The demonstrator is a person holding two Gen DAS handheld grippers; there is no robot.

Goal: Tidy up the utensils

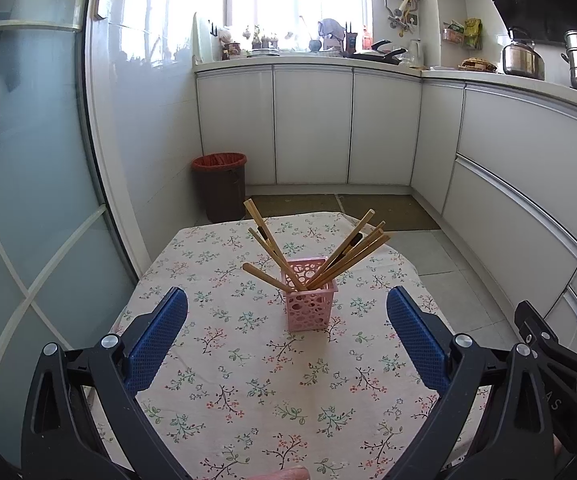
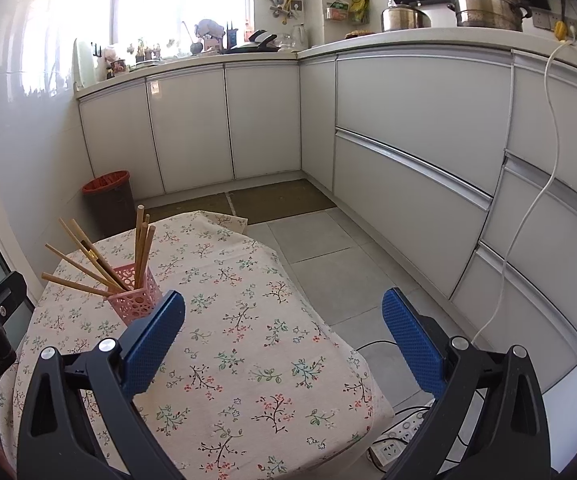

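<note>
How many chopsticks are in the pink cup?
About 9 chopsticks, all standing in the pink holder on the flowered tablecloth: roughly four lean left, five lean right. They overlap, so some may be hidden.

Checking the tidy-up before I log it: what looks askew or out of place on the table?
Little. The chopsticks all stand in the pink holder, splayed in two loose fans rather than bundled. The holder is upright on the floral tablecloth. Nothing is spilled, and both tools, left and right, are open and empty.

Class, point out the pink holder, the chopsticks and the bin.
pink holder (image 1: 310, 307): left wrist view, front wall.
chopsticks (image 1: 350, 254): left wrist view, shaft of the right-leaning bundle.
bin (image 1: 224, 192): left wrist view, dark side below red liner.
</note>
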